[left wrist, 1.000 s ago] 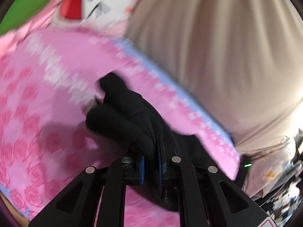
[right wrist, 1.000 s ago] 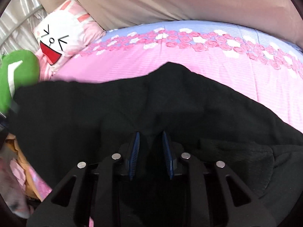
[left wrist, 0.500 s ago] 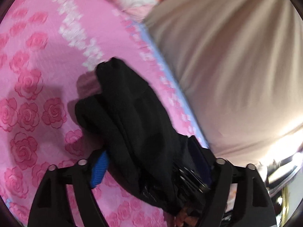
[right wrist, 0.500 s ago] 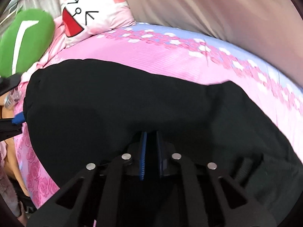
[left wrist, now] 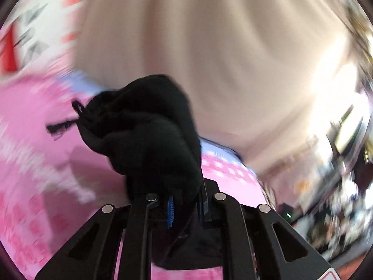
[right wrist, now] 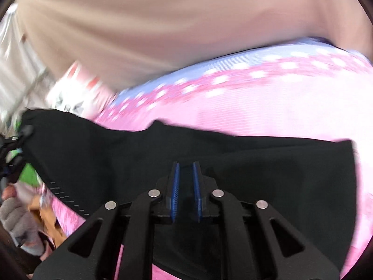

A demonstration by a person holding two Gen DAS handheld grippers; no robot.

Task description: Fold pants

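The black pants [right wrist: 256, 163] hang stretched across the right wrist view above the pink rose bedsheet [right wrist: 268, 107]. My right gripper [right wrist: 186, 186] is shut on the pants' near edge, blue pads close together with fabric between. In the left wrist view a bunched end of the pants [left wrist: 151, 135] with a drawstring [left wrist: 63, 126] rises out of my left gripper [left wrist: 186, 207], which is shut on the cloth and held above the bedsheet [left wrist: 35, 163]. Both views are motion-blurred.
A beige curtain [left wrist: 198, 46] hangs behind the bed, also in the right wrist view [right wrist: 163, 23]. A white cartoon-face pillow [left wrist: 28, 35] lies at the bed's far left. A cluttered bright area [left wrist: 338, 186] lies off the bed's right.
My left gripper, open around the cloth half a second ago, has closed on the bunched pants and lifted. The right gripper has swung, and the pants now hang flatter and wider.
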